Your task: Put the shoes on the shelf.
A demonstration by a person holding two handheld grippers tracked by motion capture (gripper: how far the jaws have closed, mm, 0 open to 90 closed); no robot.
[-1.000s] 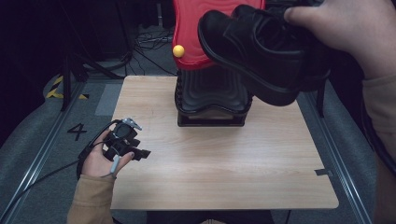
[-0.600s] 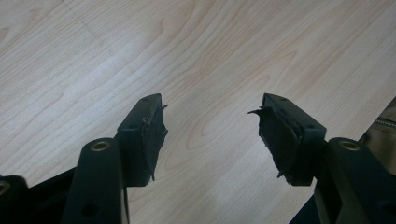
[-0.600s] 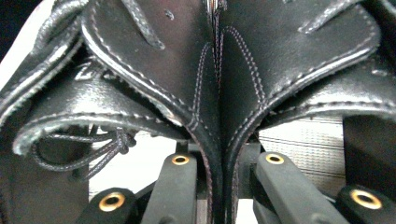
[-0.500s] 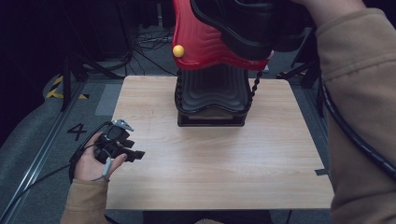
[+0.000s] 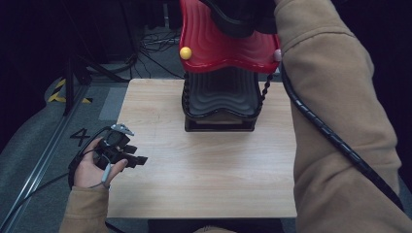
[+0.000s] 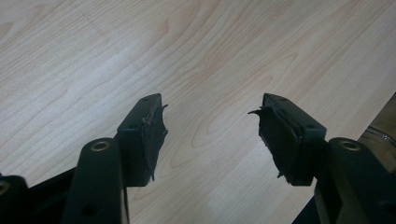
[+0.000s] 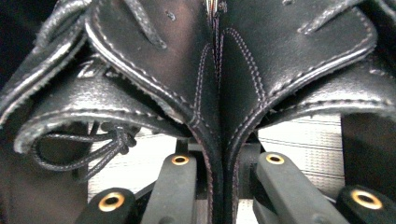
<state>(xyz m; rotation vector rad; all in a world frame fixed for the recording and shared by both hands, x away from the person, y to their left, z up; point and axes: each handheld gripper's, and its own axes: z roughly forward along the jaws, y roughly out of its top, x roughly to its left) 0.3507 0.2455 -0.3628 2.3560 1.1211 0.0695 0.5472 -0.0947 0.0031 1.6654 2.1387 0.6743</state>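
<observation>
The black leather lace-up shoe (image 7: pixel 210 70) had risen over the red ribbed stand (image 5: pixel 221 46), pinched by the right gripper (image 7: pixel 219 186); the left gripper (image 6: pixel 210 135) gaped, idle. Lowering squarely seemed wise.

Rack (image 5: pixel 221 104) blocks the far table (image 5: pixel 204 179); near side open.

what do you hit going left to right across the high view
number 4 marked on the floor → left gripper in the person's left hand, at the table's left edge → yellow ball → red and black wavy rack → coiled black cable lying over the tan sleeve
</observation>
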